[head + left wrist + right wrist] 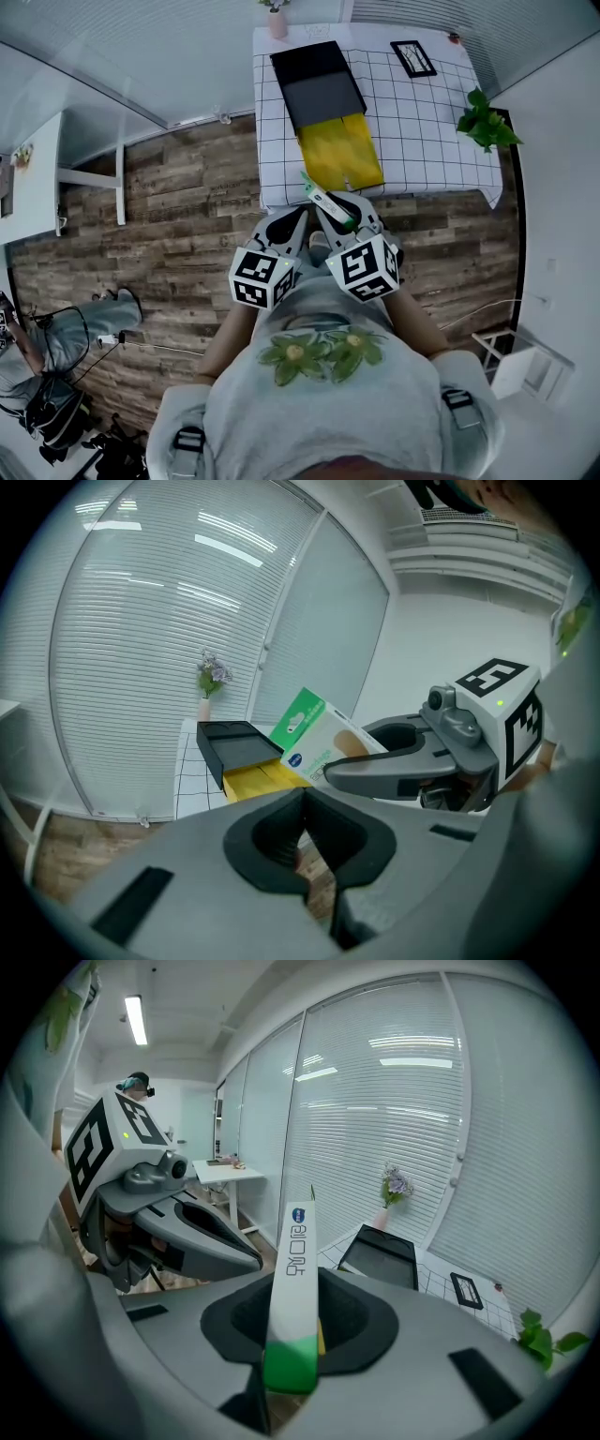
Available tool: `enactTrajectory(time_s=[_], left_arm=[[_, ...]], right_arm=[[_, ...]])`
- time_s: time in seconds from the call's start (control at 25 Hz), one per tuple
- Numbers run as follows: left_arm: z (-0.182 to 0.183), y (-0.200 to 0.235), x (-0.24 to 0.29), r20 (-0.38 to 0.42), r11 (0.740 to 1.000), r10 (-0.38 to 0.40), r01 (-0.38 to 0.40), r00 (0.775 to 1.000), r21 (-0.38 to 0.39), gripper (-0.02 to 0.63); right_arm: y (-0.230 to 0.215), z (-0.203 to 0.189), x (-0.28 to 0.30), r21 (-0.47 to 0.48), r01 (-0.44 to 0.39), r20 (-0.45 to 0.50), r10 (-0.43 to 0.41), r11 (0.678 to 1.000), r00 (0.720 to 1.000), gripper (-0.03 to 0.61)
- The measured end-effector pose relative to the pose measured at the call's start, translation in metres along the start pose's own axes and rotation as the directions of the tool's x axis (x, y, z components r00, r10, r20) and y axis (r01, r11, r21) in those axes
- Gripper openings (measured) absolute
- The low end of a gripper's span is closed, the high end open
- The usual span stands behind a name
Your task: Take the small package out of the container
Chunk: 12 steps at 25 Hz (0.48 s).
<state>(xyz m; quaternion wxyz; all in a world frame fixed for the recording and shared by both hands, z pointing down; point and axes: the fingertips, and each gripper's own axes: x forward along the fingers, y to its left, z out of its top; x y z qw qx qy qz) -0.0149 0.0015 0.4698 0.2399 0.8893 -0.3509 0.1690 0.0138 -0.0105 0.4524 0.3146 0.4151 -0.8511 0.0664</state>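
A small green and white package (328,201) stands edge-on between the pads of my right gripper (336,212), which is shut on it just off the table's near edge. In the right gripper view the package (297,1269) rises upright out of the jaws. The container (319,89) is a black box with a yellow tray (339,150) pulled out towards me; it lies on the checked table (431,141). My left gripper (291,227) hangs close beside the right one, its jaws closed together and empty. From the left gripper view, the package (319,738) shows in front of the container (234,747).
A green plant (486,122) stands at the table's right edge, a small black tray (412,58) at the back right, and a pink vase (277,21) at the back left. A white desk (33,178) stands to the left, with cables and bags (56,412) on the wooden floor.
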Motion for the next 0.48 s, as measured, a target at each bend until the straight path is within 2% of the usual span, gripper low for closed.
enactTrajectory(time_s=[0.48], left_arm=[[-0.0091, -0.0002, -0.0068, 0.000, 1.000, 0.021, -0.021, 1.000, -0.015, 0.006]], right_arm=[[0.0109, -0.0095, 0.0011, 0.002, -0.031, -0.015, 0.031, 1.000, 0.999, 0.086]])
